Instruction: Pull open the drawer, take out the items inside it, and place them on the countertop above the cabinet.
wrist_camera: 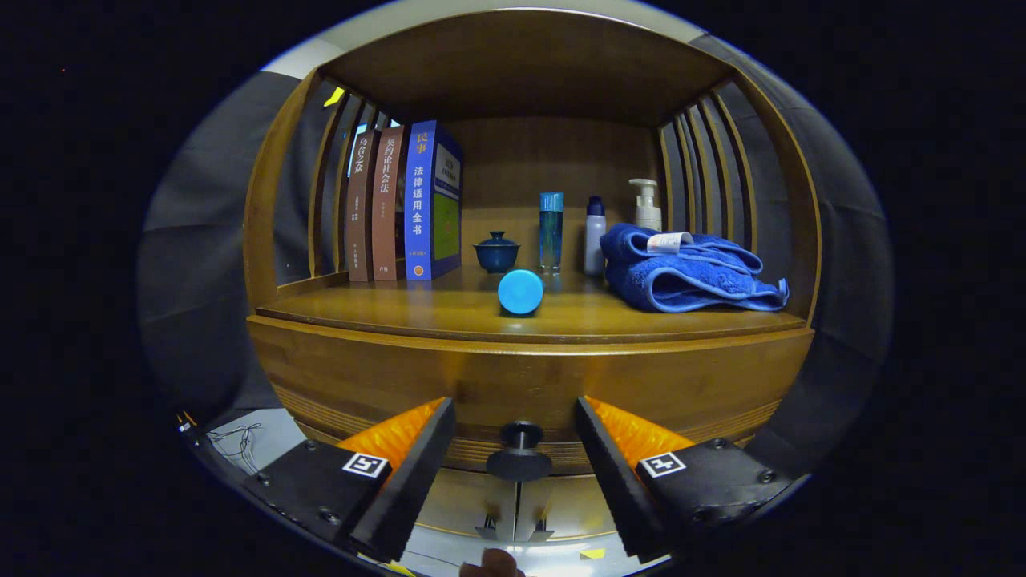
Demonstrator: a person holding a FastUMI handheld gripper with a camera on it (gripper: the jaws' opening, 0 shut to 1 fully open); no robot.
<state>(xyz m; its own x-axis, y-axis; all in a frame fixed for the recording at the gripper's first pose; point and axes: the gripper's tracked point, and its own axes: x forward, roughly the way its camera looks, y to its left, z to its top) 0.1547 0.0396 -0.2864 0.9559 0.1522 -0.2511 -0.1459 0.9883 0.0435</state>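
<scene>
The gripper [517, 469] is spread, its fingers flanking the drawer knob [519, 457] without apparent contact. A blue cylinder [520, 291] lies near the countertop's [401, 308] front edge.

Drawer [521, 377] front seen only face-on, its inside hidden; cannot tell from here how far out it stands. Knob [519, 458] between the spread fingers of the tool [516, 417], neither finger touching it, its stem partly masked by its own disc. Towel [681, 272] on the surface covering the base of the pump bottle [647, 207]. Leftmost book [358, 210] partly behind the cabinet's side slats [333, 184]. Blue cylinder [520, 291] lying end-on, only its round face visible, length hidden. Small tan object [490, 563] at the near bottom, cut off and blurred, not identifiable.
</scene>
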